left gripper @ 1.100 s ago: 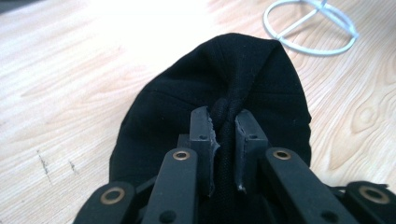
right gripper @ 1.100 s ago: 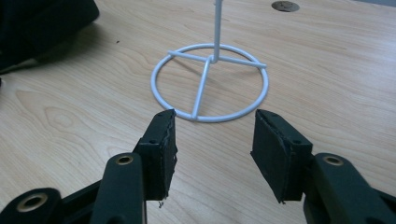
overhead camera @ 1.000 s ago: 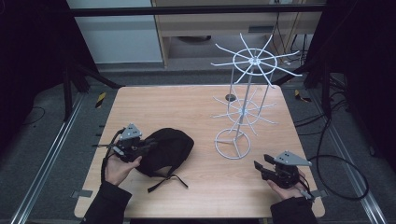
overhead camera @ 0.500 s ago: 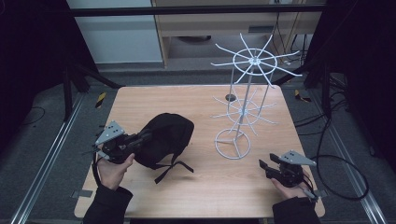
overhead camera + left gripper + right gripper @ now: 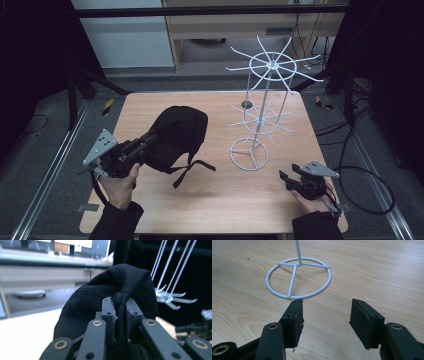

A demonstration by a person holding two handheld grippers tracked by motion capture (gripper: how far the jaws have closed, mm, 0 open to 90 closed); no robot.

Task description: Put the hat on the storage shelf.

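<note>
Black cap lifted higher, left of wire rack.

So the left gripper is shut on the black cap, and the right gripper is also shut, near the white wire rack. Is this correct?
Not quite. The right gripper is open: the right gripper view shows a wide gap between its jaws, with bare table behind. The rest holds: the left gripper is shut on the black cap, and the white wire rack stands near.

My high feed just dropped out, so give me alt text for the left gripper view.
The left gripper is shut on a fold of a black cap, which rises just beyond its jaws. Behind, at right, are the thin arms of a white wire rack; at lower left lies a pale wooden table.
</note>
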